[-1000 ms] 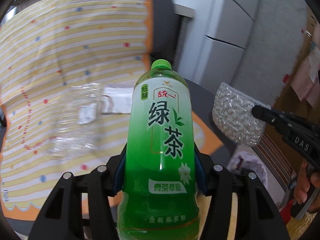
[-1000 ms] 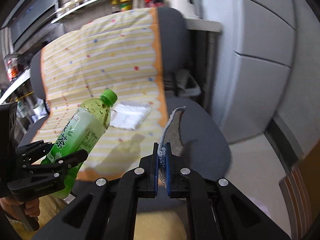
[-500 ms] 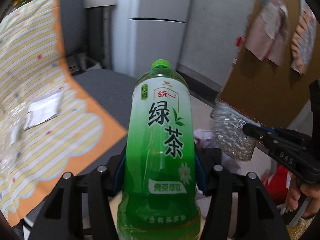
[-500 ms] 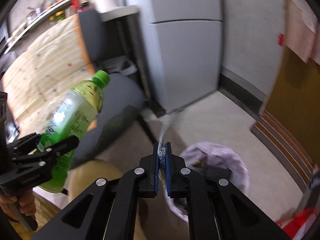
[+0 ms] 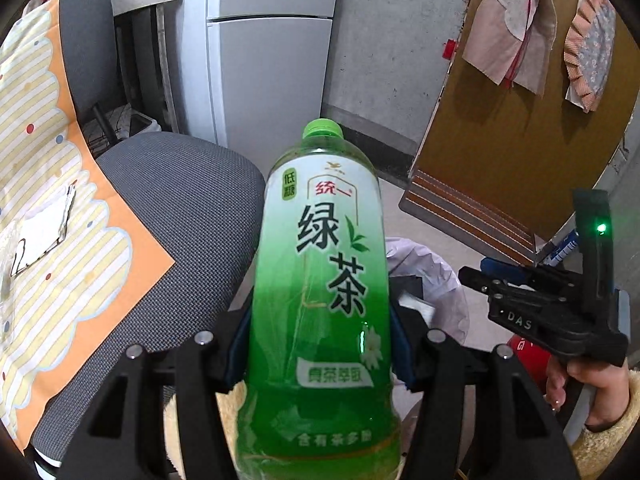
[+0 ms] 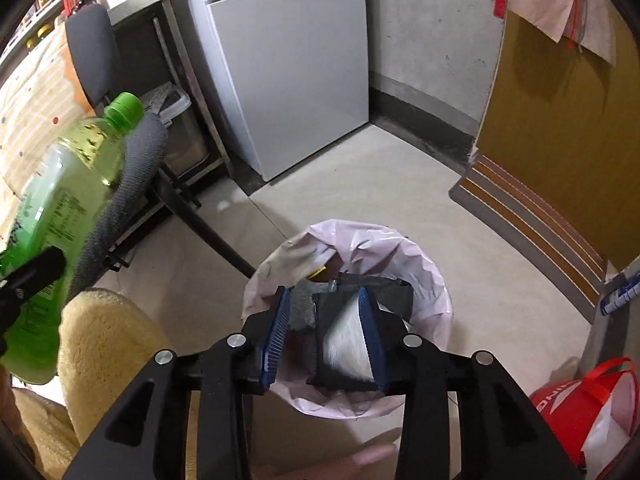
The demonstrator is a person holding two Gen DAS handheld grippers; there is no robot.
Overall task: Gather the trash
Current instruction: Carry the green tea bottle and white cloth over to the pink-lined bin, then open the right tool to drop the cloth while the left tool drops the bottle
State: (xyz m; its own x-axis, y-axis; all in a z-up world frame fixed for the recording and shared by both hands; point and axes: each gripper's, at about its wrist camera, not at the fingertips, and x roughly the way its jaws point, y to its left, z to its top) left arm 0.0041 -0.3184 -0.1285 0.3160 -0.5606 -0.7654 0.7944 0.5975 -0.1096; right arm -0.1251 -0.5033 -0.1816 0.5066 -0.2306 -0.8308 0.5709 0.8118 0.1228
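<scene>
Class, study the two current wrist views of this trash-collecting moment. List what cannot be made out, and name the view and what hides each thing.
- Left wrist view: the trash bin is mostly hidden behind the green tea bottle.
- Right wrist view: the bin's deeper contents are covered by the right gripper and the black packaging.
- Right wrist view: the bottle's base and the left gripper are cut off by the left edge.

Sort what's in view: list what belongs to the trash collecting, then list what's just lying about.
Job:
green plastic tea bottle, clamped in left gripper
pink-lined trash bin
open right gripper above the bin

Lying about:
grey office chair
white fridge
red shopping bag
striped yellow cloth
</scene>
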